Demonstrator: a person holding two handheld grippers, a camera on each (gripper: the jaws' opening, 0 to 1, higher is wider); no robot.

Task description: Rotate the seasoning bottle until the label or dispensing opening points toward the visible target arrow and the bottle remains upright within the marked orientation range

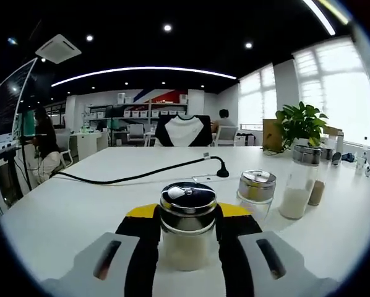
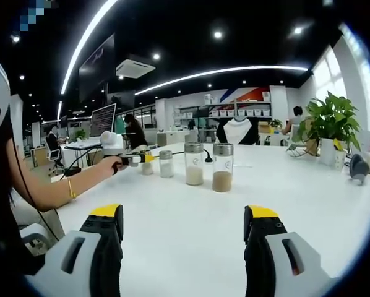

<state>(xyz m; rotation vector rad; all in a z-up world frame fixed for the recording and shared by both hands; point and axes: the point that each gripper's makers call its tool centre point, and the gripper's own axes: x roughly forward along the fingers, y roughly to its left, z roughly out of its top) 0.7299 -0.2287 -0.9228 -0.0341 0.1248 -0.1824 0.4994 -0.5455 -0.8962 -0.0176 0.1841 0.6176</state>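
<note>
Left jaws: the left gripper [image 1: 188, 247] was clamped around the seasoning bottle [image 1: 187, 226], which stood upright on the white table [image 1: 80, 204].
Right jaws: the right gripper [image 2: 184, 238] was spread wide over bare tabletop, holding nothing.
Nearby: a short steel-lidded jar [image 1: 256, 189] and a tall jar of white powder [image 1: 301, 182] stood to one side.
Behind: a black cable [image 1: 141, 174] crossed the table.

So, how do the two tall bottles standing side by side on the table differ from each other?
In the right gripper view, the left tall bottle holds pale, whitish powder, while the right tall bottle holds brown powder. The brown one stands nearer the camera and looks slightly bigger. The pale fill reaches a little higher. Both are upright, clear, with metal caps, on the white table.
</note>
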